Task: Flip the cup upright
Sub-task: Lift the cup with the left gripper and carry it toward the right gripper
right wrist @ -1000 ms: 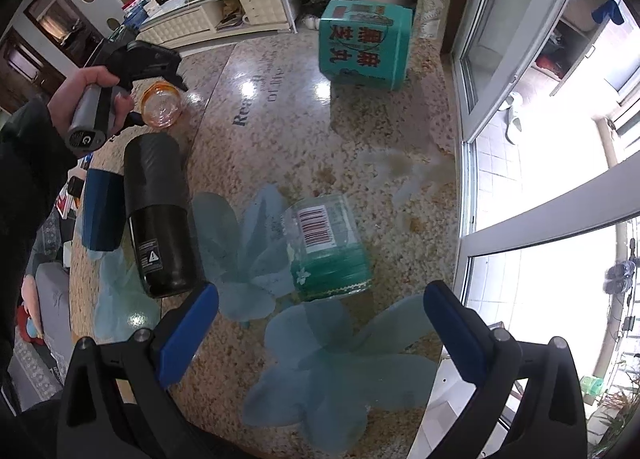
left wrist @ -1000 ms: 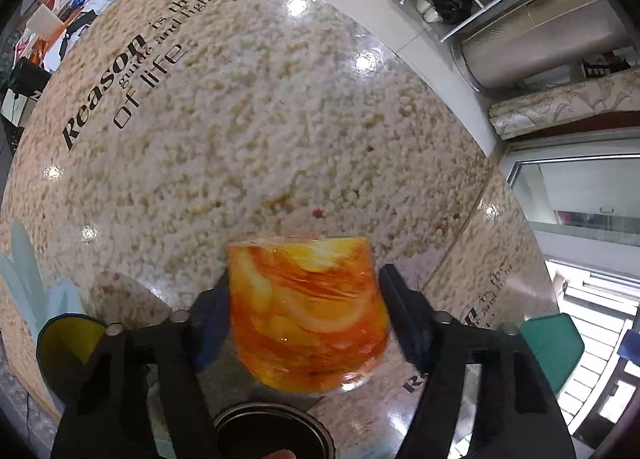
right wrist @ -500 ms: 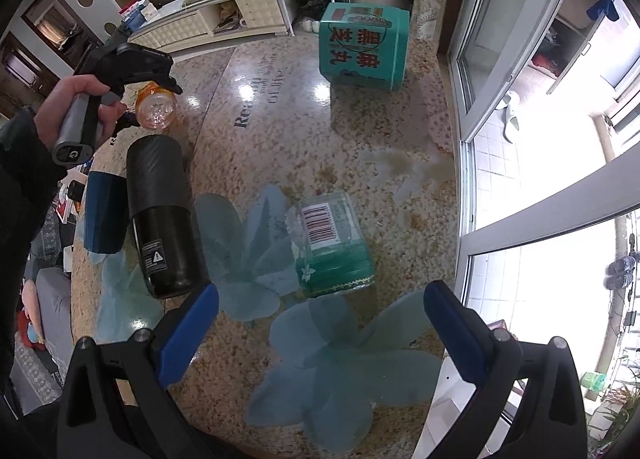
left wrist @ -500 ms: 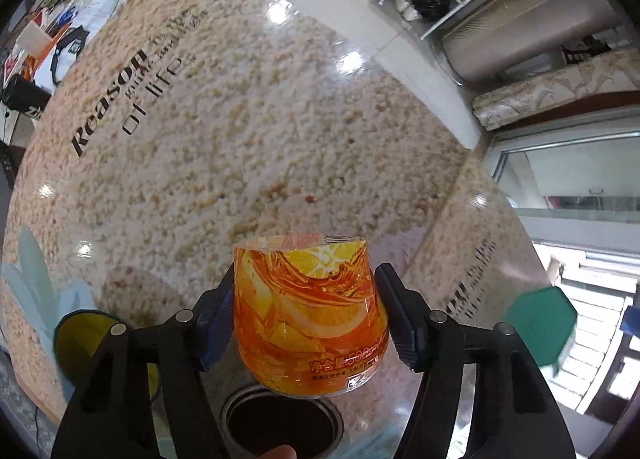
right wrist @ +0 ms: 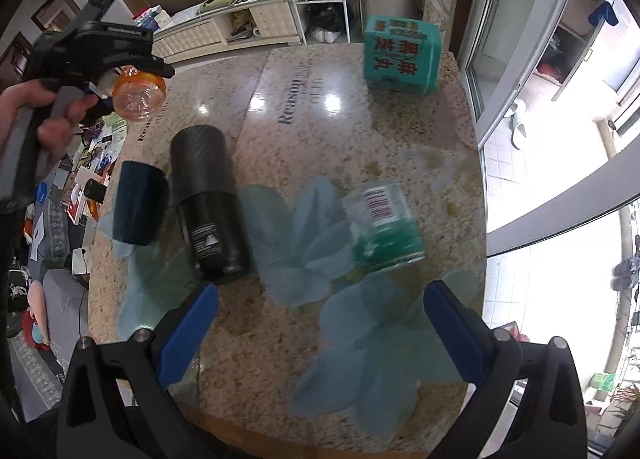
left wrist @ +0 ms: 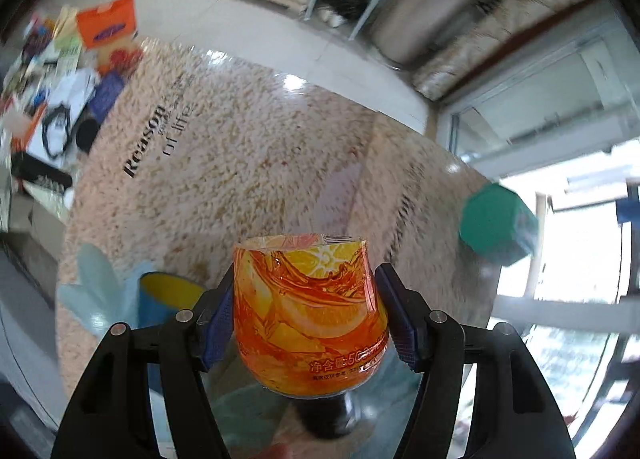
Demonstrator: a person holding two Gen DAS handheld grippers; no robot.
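Note:
My left gripper (left wrist: 310, 319) is shut on an orange cup (left wrist: 310, 311) with an orange-slice print, held in the air above the table. In the right wrist view the same cup (right wrist: 138, 93) hangs at the far left in the left gripper (right wrist: 132, 75), tilted with one end facing the camera. My right gripper (right wrist: 320, 323) is open and empty above the near table edge. A clear green cup (right wrist: 384, 229) lies on its side just beyond it. A black cup (right wrist: 210, 199) and a dark blue cup (right wrist: 138, 205) lie on their sides to the left.
A teal box (right wrist: 402, 55) stands at the far right of the speckled table (right wrist: 320, 139); it also shows in the left wrist view (left wrist: 498, 223). The blue cup's yellow inside (left wrist: 172, 295) shows below the left gripper. Floor clutter lies left of the table.
The left gripper has lifted and tilted upward with the orange cup, so more of the room shows. The right gripper has stayed open and drawn back slightly.

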